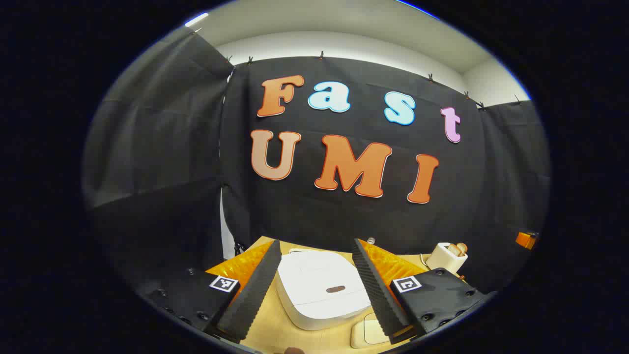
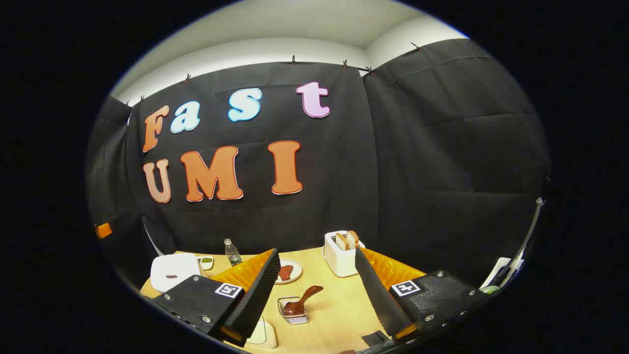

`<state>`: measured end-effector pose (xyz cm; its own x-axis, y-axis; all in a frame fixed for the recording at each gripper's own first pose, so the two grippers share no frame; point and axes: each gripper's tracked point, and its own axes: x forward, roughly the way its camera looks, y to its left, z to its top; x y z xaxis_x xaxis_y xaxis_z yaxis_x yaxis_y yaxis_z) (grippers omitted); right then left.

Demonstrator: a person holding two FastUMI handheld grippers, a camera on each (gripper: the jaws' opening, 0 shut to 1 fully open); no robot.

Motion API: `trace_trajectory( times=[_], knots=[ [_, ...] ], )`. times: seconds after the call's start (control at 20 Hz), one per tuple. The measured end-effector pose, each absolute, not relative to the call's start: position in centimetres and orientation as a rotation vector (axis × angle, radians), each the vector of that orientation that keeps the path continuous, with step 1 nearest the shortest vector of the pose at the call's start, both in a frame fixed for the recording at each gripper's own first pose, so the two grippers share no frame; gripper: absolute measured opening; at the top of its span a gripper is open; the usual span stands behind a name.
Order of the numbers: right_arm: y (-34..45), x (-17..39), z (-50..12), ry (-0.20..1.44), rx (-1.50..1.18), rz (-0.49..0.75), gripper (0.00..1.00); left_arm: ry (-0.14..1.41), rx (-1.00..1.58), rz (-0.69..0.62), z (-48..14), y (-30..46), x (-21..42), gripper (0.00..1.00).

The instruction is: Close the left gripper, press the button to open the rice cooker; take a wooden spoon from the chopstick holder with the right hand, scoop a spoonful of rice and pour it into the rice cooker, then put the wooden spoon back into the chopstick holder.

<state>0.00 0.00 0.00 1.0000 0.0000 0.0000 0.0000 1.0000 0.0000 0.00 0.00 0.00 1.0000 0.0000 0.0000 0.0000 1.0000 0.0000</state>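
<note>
A: Rice cooker [image 1: 322, 290]: white, lid down, resting on the bench [image 1: 275, 334] near its far-left corner. The dark oval button [image 1: 335, 289] sits on the lid's top face, toward the front. In the left gripper view the cooker lies straight ahead of and below the left tongs [image 1: 317, 282], framed between their two fingers.

B: State of those tongs?

A: Spread wide, grasping nothing. The task requires them clenched before the press, so that step looks not yet done. The button is slightly toward the right-hand finger, so I judge that a small sideways correction, then a descent, is needed.

B: And the spoon?

A: Wooden spoon [image 2: 300, 301]: dark reddish-brown, bowl down in the wire chopstick holder [image 2: 294, 312], handle tilting up and to the right. In the right gripper view it stands ahead of the right tongs [image 2: 317, 290], between their fingers and nearer the left one. Those tongs are also released and empty.

B: Nearer hand for each?

A: Left for the cooker, right for the spoon. Beyond the holder: a small plate [image 2: 287, 271], a toaster [image 2: 341, 258] with bread, a bottle [image 2: 232, 251] near the bench's far edge.
</note>
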Motion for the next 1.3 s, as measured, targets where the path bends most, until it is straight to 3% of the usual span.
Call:
trace_trajectory(
  times=[0.3,0.65,1.3],
  knots=[
    [-1.2,0.5,0.7,0.001,-0.019,-0.008,0.95,-0.021,0.010,-0.003,0.9,-1.5,-0.3,0.98],
    [-2.0,0.9,0.5,0.011,-0.051,0.015,0.98,-0.044,-0.006,0.093,1.0,0.3,-2.9,0.99],
    [0.1,-1.0,2.0,-0.068,-0.071,-0.033,0.92,-0.075,-0.030,-0.014,3.9,0.6,-2.0,0.97]
  ],
)
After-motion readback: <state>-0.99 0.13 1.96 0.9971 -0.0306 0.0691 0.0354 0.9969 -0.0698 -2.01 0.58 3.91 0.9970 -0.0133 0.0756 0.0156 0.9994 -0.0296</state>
